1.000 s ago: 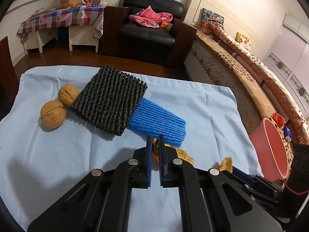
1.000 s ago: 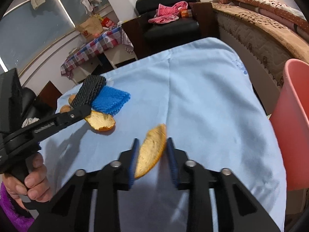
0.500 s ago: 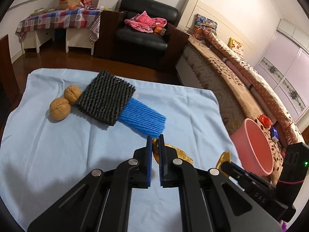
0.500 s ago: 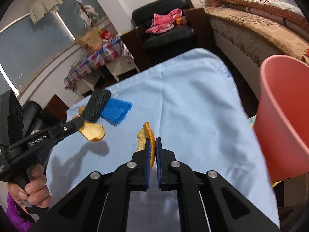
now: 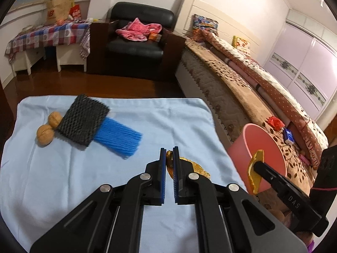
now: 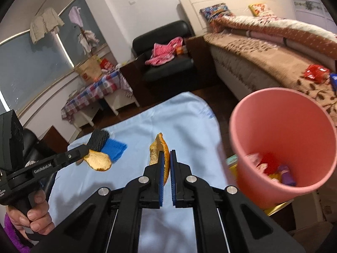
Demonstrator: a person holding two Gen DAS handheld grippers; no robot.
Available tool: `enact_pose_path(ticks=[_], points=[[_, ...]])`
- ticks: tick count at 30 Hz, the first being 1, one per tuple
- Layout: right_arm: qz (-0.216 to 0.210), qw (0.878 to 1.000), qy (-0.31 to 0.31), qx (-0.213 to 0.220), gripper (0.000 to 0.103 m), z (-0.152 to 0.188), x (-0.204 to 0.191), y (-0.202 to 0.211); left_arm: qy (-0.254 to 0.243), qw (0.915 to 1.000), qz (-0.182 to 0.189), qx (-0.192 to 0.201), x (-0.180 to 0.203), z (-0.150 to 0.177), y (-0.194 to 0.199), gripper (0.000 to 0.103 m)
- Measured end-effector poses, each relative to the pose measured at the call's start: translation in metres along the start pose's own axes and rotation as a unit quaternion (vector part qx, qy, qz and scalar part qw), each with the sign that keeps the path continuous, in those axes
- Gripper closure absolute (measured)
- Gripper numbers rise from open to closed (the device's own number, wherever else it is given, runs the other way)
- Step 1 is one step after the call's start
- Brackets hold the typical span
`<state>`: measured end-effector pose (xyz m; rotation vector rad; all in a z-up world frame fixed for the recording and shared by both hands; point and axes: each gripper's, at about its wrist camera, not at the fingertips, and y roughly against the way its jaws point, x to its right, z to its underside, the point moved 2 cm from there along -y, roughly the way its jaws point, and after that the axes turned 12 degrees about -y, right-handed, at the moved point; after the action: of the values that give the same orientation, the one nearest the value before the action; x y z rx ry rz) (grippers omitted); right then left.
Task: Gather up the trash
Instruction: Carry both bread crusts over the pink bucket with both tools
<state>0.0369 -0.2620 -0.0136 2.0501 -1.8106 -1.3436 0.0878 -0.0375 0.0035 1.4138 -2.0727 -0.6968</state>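
My left gripper (image 5: 169,150) is shut on a piece of orange peel (image 5: 195,167) and holds it above the light blue cloth (image 5: 63,179). In the right wrist view that peel (image 6: 99,160) hangs from the left gripper (image 6: 84,150), which a hand holds. My right gripper (image 6: 169,154) is shut on a second, curved orange peel (image 6: 158,147), lifted off the cloth just left of the pink bin (image 6: 248,126). Some wrappers lie in the bin. From the left wrist view the right gripper (image 5: 256,165) and its peel (image 5: 253,179) sit in front of the bin (image 5: 238,151).
On the cloth's far left lie a black foam net (image 5: 83,122), a blue foam net (image 5: 120,139) partly under it, and two walnuts (image 5: 45,135). A bed (image 5: 242,88) runs along the right, behind the bin. A black armchair (image 5: 137,46) stands beyond the table.
The right gripper closed on its peel and carried it up and toward the pink bin. The left gripper rose from the cloth with its peel.
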Motion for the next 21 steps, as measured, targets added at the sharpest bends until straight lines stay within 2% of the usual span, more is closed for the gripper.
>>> enact_pose_path(ticks=[11,21], points=[[0.042,0.996,-0.040,0.071,0.098,-0.026,0.059,0.036,-0.054,0.9980,0.034,-0.005,0.073,-0.028,-0.021,0.098],[0.088,0.987,-0.059,0.119,0.098,-0.038,0.107,0.047,-0.110,0.9926,0.050,-0.009,0.140,-0.045,-0.047,0.098]])
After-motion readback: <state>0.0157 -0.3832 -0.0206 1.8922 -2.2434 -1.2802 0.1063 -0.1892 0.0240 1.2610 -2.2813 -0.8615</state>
